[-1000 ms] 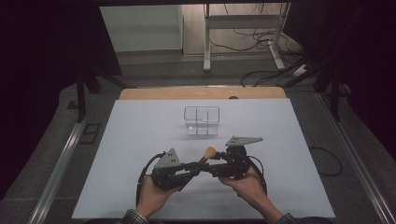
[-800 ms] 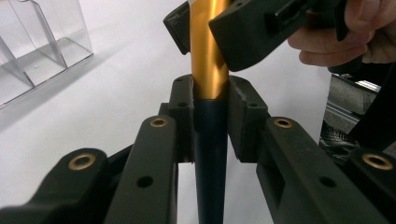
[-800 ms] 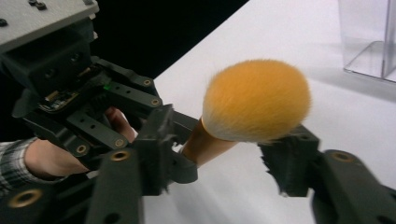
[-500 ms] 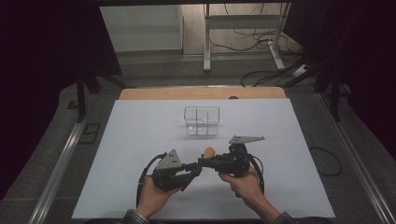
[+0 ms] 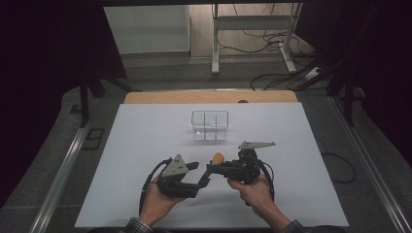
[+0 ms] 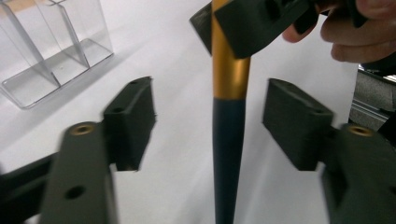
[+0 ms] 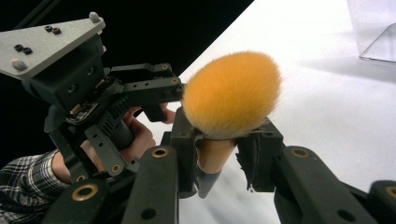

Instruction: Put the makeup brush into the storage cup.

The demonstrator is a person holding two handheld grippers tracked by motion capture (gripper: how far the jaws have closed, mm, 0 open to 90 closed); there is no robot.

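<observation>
A makeup brush with an orange bristle head, a gold ferrule and a dark handle hangs just above the white table. My right gripper is shut on the ferrule, right under the bristles. My left gripper has just been opening. The handle stands between its pads, and neither pad touches it. The person's hands hold both grippers close together near the table's front edge.
A clear divided plastic box stands on the white sheet a little beyond the grippers. A wooden strip edges the far side. Cables and metal frame legs lie on the floor behind.
The right gripper's jaws closed on the brush's ferrule. The left gripper's jaws, which were clamped on the handle, have spread apart. Both hands stayed where they were.
</observation>
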